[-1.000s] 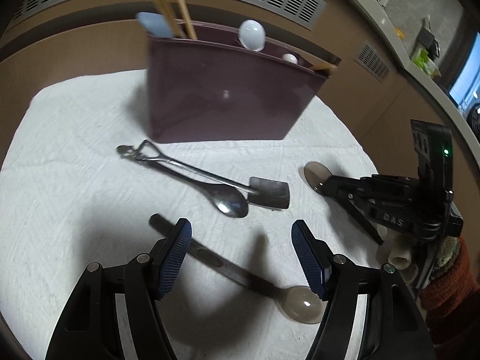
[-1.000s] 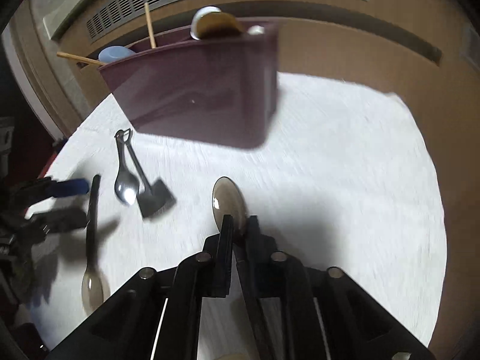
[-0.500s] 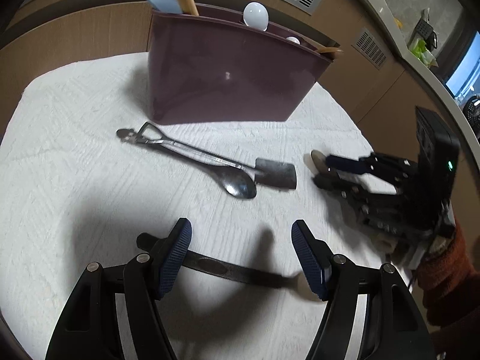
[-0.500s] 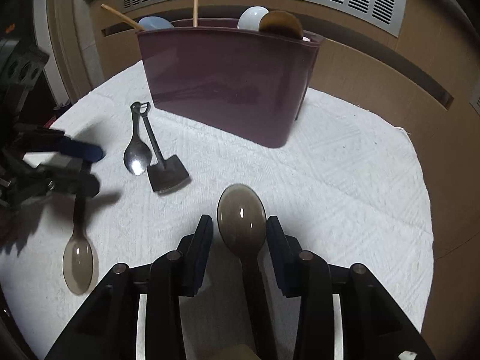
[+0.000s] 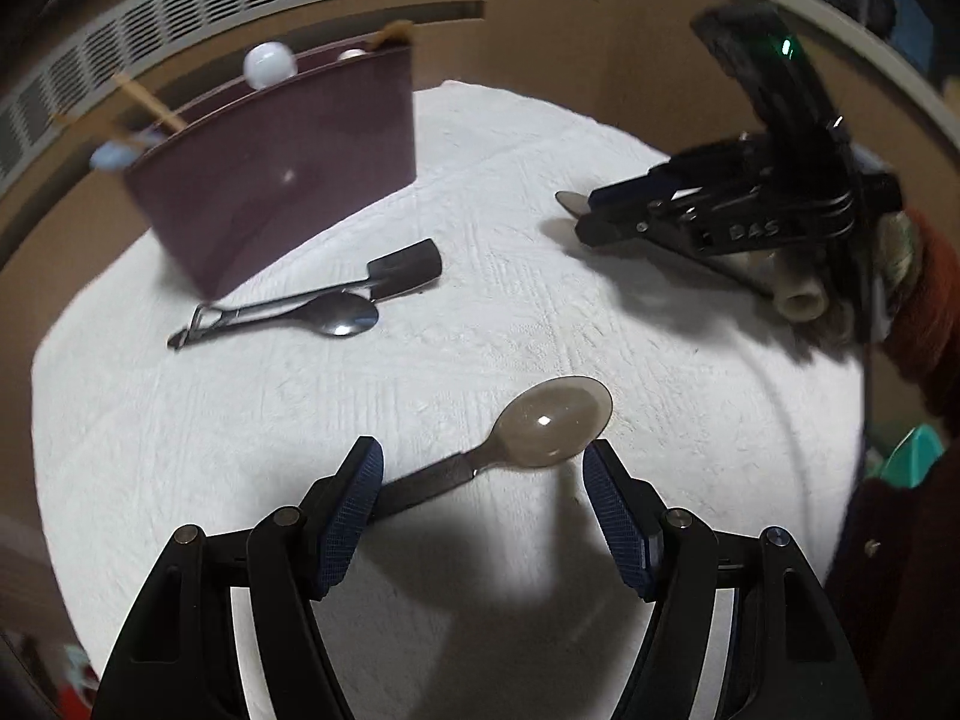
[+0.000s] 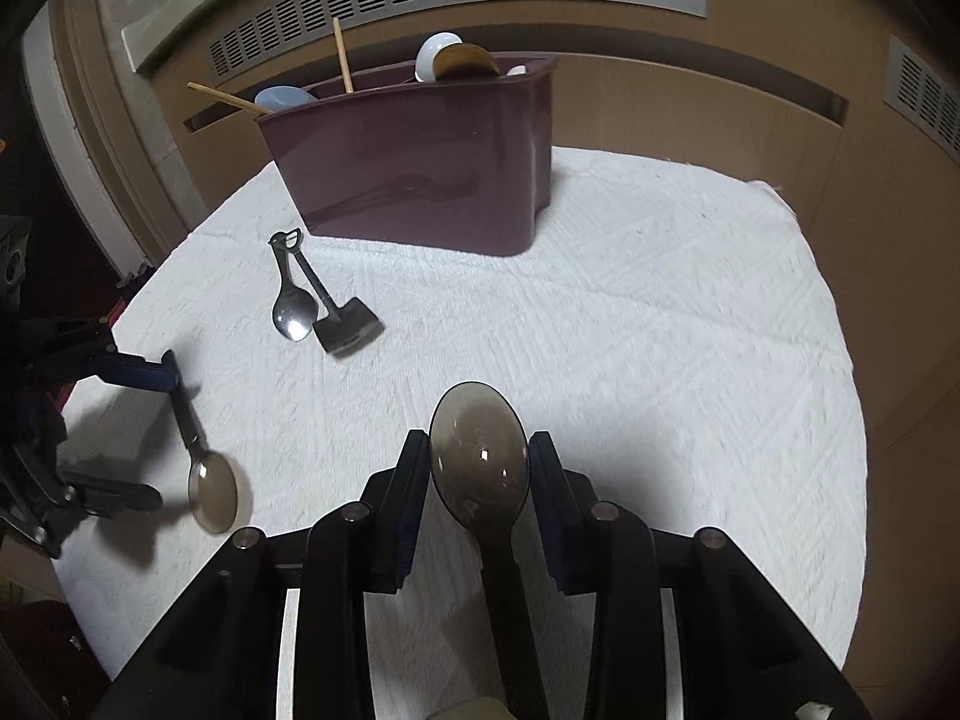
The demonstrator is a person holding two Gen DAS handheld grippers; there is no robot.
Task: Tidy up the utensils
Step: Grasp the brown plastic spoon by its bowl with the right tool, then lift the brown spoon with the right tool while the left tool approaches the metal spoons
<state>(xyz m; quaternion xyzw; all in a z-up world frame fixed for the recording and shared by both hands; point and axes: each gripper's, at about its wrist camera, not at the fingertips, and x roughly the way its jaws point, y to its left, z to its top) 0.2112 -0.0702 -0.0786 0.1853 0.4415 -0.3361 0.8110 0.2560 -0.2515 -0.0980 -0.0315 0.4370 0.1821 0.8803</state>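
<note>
A maroon utensil holder (image 5: 282, 174) (image 6: 420, 162) stands at the back of the white cloth with chopsticks and spoons in it. My left gripper (image 5: 480, 501) is open, its fingers astride a smoky translucent spoon (image 5: 540, 426) that lies on the cloth; this spoon also shows in the right wrist view (image 6: 207, 480). My right gripper (image 6: 480, 468) stands around the bowl of a second smoky spoon (image 6: 480, 456), its pads close on both sides; contact is unclear. In the left wrist view the right gripper (image 5: 585, 216) appears nearly shut on that spoon's tip.
A metal spoon (image 5: 336, 315) (image 6: 292, 306) and a small shovel-shaped utensil (image 5: 402, 270) (image 6: 345, 330), joined on a ring, lie in front of the holder. The cloth (image 6: 690, 330) covers a round table beside a brown wall with vent grilles.
My left gripper has swung round, so the smoky spoon now points up-right between its fingers. My right gripper has opened from shut to a gap about the width of its spoon's bowl.
</note>
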